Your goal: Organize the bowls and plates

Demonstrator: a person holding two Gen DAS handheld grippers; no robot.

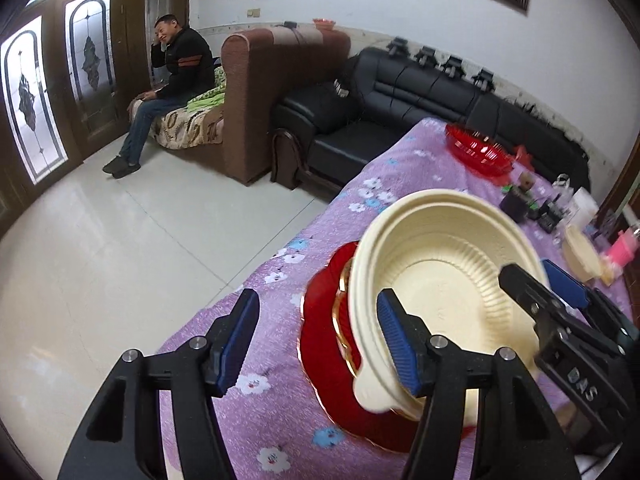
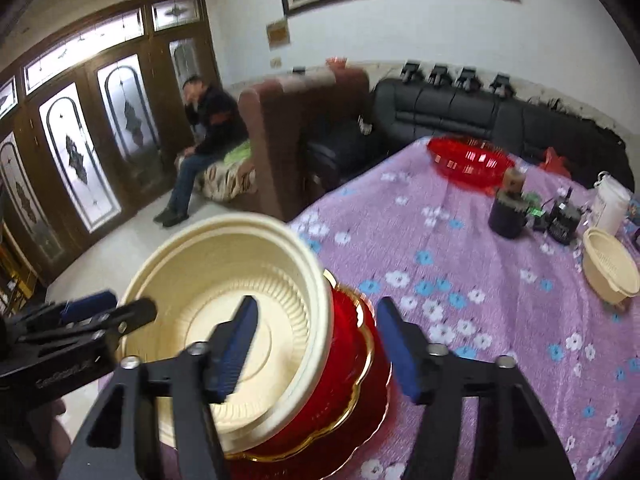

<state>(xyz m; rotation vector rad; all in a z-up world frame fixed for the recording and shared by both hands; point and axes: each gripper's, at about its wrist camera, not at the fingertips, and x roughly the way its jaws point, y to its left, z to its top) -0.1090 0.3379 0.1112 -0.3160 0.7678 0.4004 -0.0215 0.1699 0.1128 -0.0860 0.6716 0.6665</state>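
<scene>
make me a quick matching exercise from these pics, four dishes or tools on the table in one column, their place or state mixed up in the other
Things:
1. cream bowl
2. red plate
3. clear red basket
4. right gripper

Places or states:
A. far end of the purple cloth
B. jaws open, astride the near bowl's rim
C. stacked on the red plate
D. gold-edged, under the cream bowl

Pairs: 1-C, 2-D, 3-A, 4-B
</scene>
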